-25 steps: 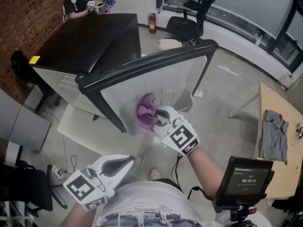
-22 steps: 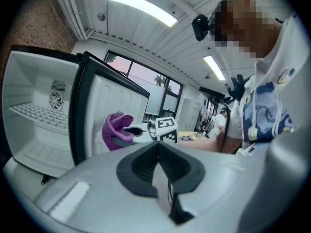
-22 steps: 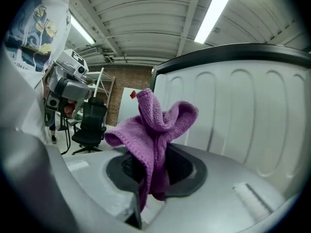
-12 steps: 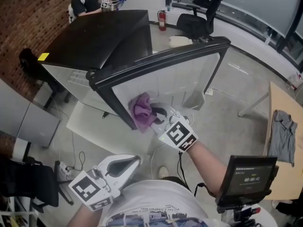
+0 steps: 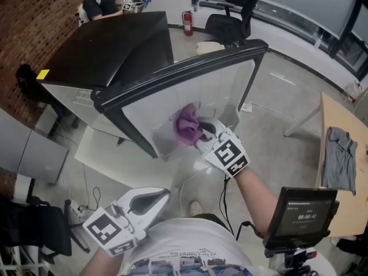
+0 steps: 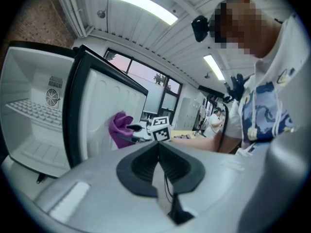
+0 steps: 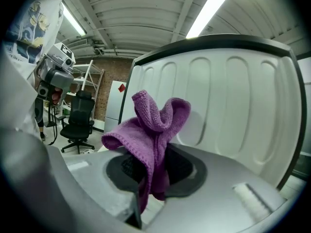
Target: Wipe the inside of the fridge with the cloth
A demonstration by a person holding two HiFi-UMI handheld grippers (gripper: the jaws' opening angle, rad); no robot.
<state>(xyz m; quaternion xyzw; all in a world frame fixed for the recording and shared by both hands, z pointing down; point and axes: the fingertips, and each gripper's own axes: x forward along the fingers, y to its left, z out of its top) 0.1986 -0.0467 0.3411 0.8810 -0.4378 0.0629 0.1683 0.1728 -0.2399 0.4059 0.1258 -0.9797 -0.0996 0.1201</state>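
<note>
The cloth [image 7: 154, 130] clamped between my right gripper's [image 5: 201, 133] jaws is a purple knit, nubbly and matt, with a stitched edge. The gripper's shell looks like smooth white plastic with a dull sheen, and its black pads [image 7: 182, 168] are ribbed and matt. Just ahead of that tool, the fridge door [image 5: 215, 94] shows a white moulded plastic lining, smooth and faintly glossy. Beyond it, the outer casing [image 5: 115, 45] is black and shiny. My left gripper [image 6: 158, 149], jaws together, has the same pale plastic shell and ribbed dark pads. Below both tools the floor [image 5: 276, 111] looks like polished concrete. Far to their left a brick wall [image 5: 34, 16] is rough; to their right a table top [image 5: 330, 117] looks like pale wood.
</note>
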